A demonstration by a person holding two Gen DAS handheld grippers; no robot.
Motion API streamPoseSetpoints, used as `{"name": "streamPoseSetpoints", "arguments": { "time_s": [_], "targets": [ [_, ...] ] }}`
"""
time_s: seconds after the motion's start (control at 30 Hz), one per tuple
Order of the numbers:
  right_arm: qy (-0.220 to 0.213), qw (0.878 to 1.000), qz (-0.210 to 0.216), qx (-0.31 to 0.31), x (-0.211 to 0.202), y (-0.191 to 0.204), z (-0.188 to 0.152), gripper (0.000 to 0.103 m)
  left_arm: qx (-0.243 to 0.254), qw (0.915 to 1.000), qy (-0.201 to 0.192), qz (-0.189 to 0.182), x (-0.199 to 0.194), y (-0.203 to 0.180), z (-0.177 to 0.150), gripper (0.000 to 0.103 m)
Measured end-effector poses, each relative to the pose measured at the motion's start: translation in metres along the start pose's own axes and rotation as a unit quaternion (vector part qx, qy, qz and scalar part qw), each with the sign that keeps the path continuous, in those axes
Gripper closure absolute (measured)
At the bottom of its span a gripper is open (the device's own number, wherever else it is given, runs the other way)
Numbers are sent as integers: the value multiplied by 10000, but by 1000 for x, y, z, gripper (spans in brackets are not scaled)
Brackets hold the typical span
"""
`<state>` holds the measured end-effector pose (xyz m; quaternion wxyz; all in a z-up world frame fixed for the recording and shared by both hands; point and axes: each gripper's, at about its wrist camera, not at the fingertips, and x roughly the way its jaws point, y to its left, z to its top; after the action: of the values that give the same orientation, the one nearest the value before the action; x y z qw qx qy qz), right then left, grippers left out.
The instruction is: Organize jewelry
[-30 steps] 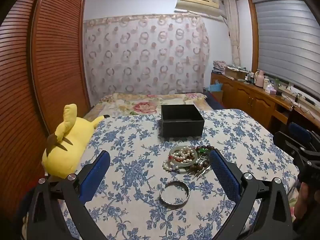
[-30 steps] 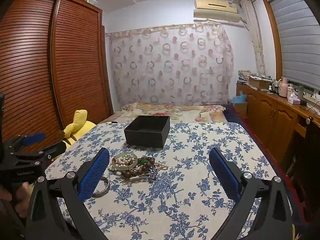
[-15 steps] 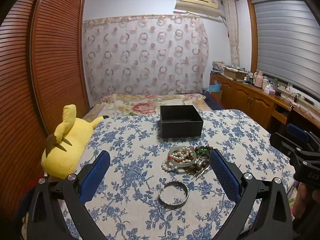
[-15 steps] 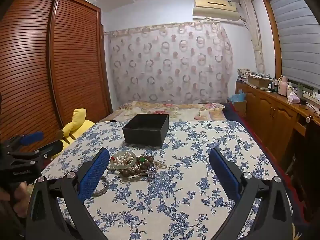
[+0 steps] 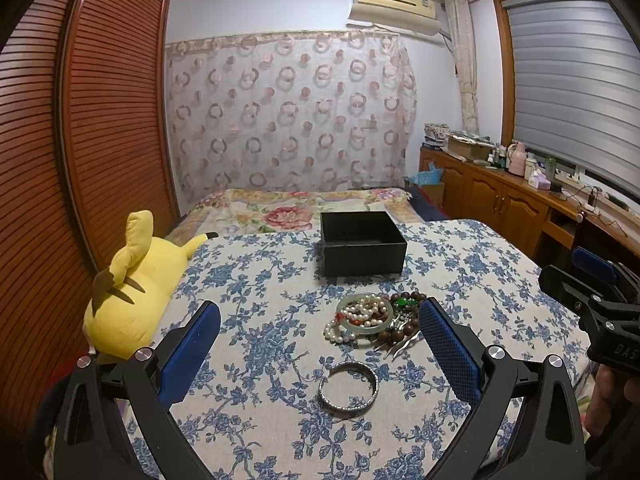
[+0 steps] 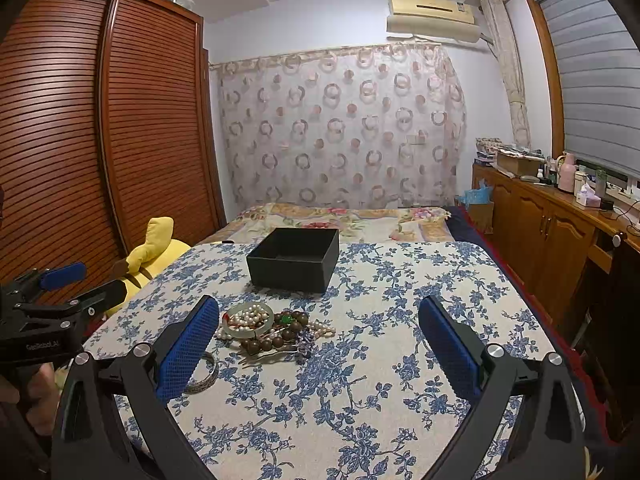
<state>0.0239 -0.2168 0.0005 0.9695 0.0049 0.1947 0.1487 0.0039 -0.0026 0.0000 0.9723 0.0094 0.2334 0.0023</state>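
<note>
A pile of jewelry (image 5: pixel 374 318) lies on the flowered cloth: a pale jade bangle with a pearl string, brown wooden beads, green stones and metal hairpins; it also shows in the right wrist view (image 6: pixel 272 328). A silver bangle (image 5: pixel 348 388) lies apart, nearer me, partly hidden behind a finger in the right wrist view (image 6: pixel 206 374). An open black box (image 5: pixel 362 248) stands behind the pile, also in the right wrist view (image 6: pixel 294 260). My left gripper (image 5: pixel 320 350) is open and empty above the silver bangle. My right gripper (image 6: pixel 320 350) is open and empty, right of the pile.
A yellow plush toy (image 5: pixel 134 300) lies at the table's left edge. A bed (image 5: pixel 296 208) stands beyond the table. A wooden wardrobe (image 5: pixel 80 140) lines the left wall and a wooden cabinet (image 5: pixel 516 204) with bottles lines the right.
Both grippers have drifted slightly, so the jewelry sits a little higher in the views. Nothing was taken hold of or let go.
</note>
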Motion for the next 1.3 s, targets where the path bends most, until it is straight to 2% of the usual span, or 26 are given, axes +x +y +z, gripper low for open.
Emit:
{"name": "streamPoseSetpoints", "arguments": {
  "time_s": [0.3, 0.7, 0.87, 1.3],
  "targets": [
    [0, 10000, -6, -10, 0, 0, -1, 2, 10, 10000, 11, -49, -7, 2, 9, 7],
    [0, 10000, -8, -10, 0, 0, -1, 2, -11, 10000, -46, -46, -7, -5, 6, 7],
    [5, 10000, -9, -14, 0, 0, -1, 2, -36, 10000, -65, -45, -6, 7, 1, 7],
    [5, 10000, -5, -12, 0, 0, -1, 2, -38, 10000, -68, -46, -7, 8, 1, 7]
  ]
}}
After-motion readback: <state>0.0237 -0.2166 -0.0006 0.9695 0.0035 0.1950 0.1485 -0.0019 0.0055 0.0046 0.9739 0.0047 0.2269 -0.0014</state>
